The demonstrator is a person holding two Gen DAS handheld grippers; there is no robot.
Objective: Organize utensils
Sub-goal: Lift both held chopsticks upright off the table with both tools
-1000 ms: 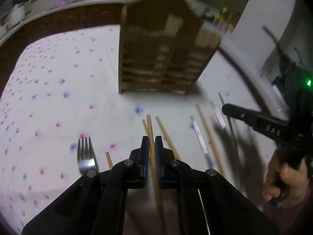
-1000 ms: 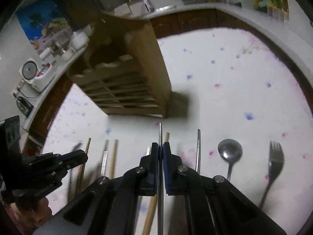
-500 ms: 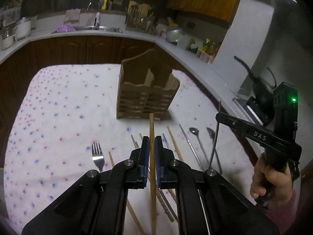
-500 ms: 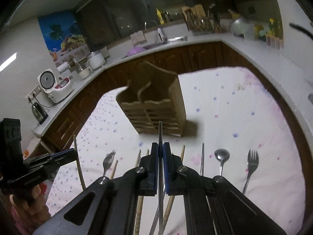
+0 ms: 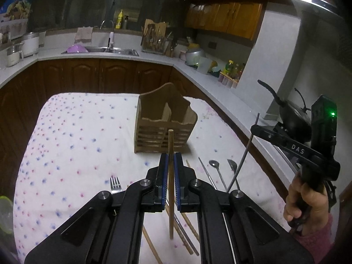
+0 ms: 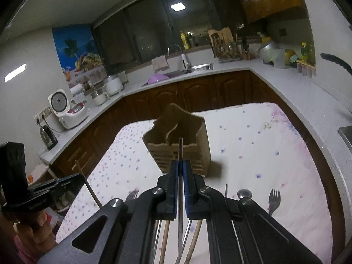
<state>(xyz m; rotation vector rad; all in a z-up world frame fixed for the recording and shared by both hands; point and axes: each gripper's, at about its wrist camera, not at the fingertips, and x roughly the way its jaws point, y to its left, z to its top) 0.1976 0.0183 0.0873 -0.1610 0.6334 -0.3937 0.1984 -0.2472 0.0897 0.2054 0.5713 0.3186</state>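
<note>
Barely started: my left gripper (image 5: pixel 170 176) is clamped on a wooden chopstick (image 5: pixel 170 145), right gripper (image 6: pixel 180 183) on a metal chopstick (image 6: pixel 180 151). Wooden holder (image 5: pixel 165 125) at frame center looks empty; forks and spoons remain on the cloth (image 5: pixel 72 145).

The surface (image 5: pixel 72 132) is covered by a white cloth (image 6: pixel 253 145) dotted with small blue and pink flowers. A wooden utensil caddy (image 5: pixel 165 127) with a slatted front and divided compartments stands upright toward the far middle of it. Near its front, loose pieces lie flat on the cloth: a fork (image 5: pixel 115 184) to the left, wooden chopsticks (image 5: pixel 187 237) in the middle, a metal chopstick (image 5: pixel 206 173) and two spoons (image 5: pixel 214 165) just right of them. In the right wrist view another fork (image 6: pixel 274 200) lies farthest right, beside a spoon (image 6: pixel 244 193).
</note>
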